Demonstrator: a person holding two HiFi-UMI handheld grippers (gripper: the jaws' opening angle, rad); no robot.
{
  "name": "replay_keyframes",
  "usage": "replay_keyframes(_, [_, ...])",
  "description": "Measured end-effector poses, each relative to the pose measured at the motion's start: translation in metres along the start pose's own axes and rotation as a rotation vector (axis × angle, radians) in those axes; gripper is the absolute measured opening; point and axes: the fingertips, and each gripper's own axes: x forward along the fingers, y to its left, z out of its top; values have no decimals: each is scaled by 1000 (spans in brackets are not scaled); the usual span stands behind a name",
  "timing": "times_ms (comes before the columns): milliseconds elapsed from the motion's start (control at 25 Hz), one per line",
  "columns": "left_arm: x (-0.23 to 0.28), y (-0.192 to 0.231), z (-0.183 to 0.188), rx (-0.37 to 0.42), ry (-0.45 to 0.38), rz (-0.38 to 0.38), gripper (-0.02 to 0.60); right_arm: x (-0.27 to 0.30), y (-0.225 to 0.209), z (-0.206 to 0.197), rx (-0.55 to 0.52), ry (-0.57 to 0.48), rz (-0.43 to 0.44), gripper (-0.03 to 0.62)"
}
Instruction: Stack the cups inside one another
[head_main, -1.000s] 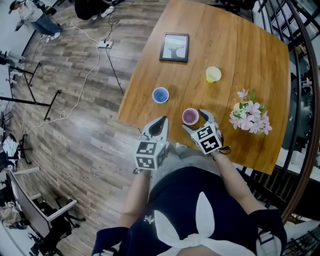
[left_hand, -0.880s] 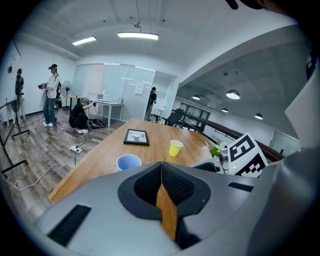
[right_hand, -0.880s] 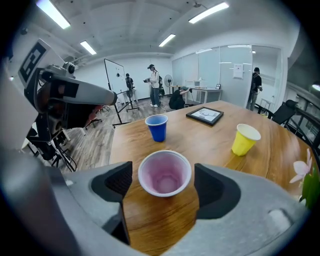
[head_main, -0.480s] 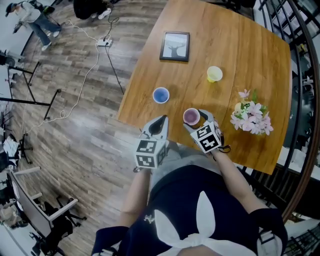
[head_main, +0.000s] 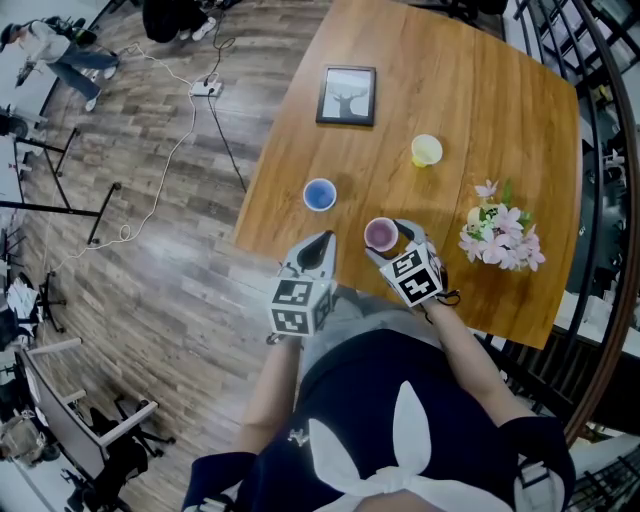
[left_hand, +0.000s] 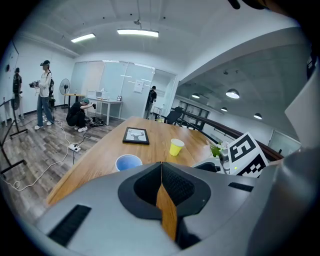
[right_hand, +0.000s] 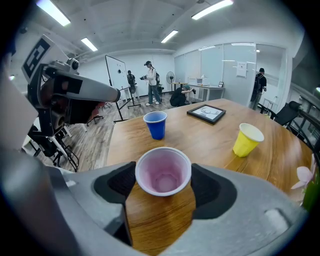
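Right hand-held gripper (right_hand: 163, 186): jaws spread wide around the pink cup (right_hand: 163, 172) and just been closing on it. Pads (right_hand: 116, 186) now meet the cup wall on both sides. Cup is upright, mouth up, empty, base on the tabletop (head_main: 440, 80) near its near edge.

Left hand-held gripper (left_hand: 161, 167): jaws pressed together, nothing between them. In the head view it sits just off the tabletop's near edge, left of the right one, apart from all 3 cups.

Blue cup (head_main: 320, 193): upright on the tabletop, beyond and left of the pink cup, near the left edge, not touching it.

Yellow cup (head_main: 427, 149): upright, further out and to the right, well apart from the other 2.

No cup is nested in another.

Also on the tabletop: 1 black picture frame (head_main: 348, 95) lying flat at the far side, and a bunch of pink flowers (head_main: 497, 232) to the right of the pink cup.
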Motion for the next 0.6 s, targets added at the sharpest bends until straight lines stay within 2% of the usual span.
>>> replay_keyframes(360, [2, 2, 6, 3, 2, 0, 18, -7, -6, 11, 16, -27, -1, 339])
replay_keyframes(600, [2, 7, 4, 5, 1, 7, 18, -26, -8, 38, -11, -78, -2, 339])
